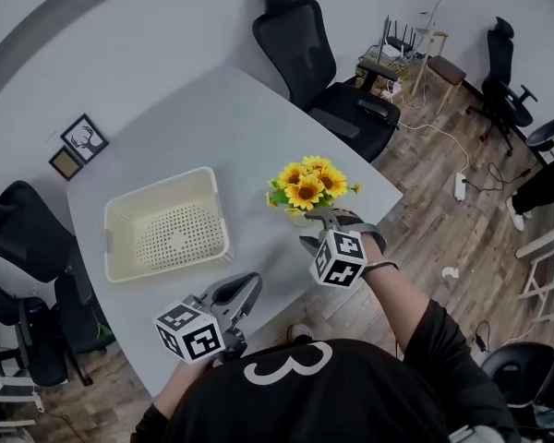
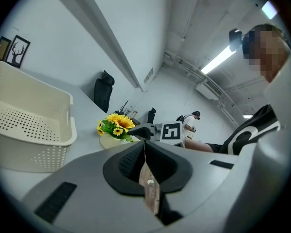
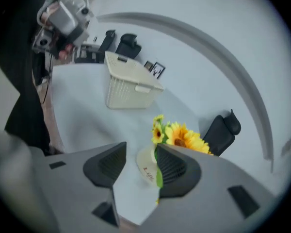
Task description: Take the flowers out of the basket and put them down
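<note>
Although tough to judge from overhead, plainly spread wide in the view from the right tongs (image 3: 140, 159), pinching nothing. Flowers (image 3: 184, 137) standing on the table (image 3: 87, 115) just past those tips, pot (image 3: 146, 166) half hidden behind one jaw. Left tongs (image 2: 144, 147) pressed together, empty, with the basket (image 2: 19, 149) off to their left. Black chair (image 3: 223, 127) beyond the flowers. Pot lettering too blurry to read.
</note>
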### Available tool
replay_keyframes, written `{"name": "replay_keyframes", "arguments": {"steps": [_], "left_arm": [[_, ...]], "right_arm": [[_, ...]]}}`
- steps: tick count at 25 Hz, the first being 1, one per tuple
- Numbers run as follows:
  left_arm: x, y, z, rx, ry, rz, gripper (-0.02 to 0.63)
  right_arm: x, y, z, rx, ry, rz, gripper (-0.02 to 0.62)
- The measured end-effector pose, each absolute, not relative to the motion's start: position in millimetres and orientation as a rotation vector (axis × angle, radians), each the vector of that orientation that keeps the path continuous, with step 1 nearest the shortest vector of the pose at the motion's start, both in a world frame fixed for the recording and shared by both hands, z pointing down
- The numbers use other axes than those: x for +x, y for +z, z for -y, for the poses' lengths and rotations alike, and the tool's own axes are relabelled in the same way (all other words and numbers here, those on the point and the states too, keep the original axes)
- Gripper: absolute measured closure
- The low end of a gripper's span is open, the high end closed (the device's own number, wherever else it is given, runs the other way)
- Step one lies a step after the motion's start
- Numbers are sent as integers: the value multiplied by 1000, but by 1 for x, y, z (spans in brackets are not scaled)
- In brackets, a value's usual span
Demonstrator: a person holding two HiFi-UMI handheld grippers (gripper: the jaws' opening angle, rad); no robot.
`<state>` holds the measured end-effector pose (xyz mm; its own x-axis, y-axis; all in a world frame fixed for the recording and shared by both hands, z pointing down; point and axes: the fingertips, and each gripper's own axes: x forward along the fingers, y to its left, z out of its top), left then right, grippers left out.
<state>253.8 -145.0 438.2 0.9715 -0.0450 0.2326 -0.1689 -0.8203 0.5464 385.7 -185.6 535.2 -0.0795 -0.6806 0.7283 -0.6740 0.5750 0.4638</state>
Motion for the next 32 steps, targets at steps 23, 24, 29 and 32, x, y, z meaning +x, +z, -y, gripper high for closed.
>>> {"name": "replay_keyframes", "arguments": {"steps": [23, 24, 29, 32], "left_arm": [[95, 361, 20, 2669, 148, -13, 592], [91, 361, 17, 2670, 147, -19, 592], [76, 362, 3, 2664, 118, -60, 592], [70, 366, -4, 2655, 110, -68, 592]], "right_arm": [[148, 383, -5, 1533, 112, 2399, 584], [144, 381, -10, 1542, 130, 2416, 585], [123, 379, -32, 1572, 225, 2505, 588], [115, 378, -42, 1593, 327, 2583, 588]]}}
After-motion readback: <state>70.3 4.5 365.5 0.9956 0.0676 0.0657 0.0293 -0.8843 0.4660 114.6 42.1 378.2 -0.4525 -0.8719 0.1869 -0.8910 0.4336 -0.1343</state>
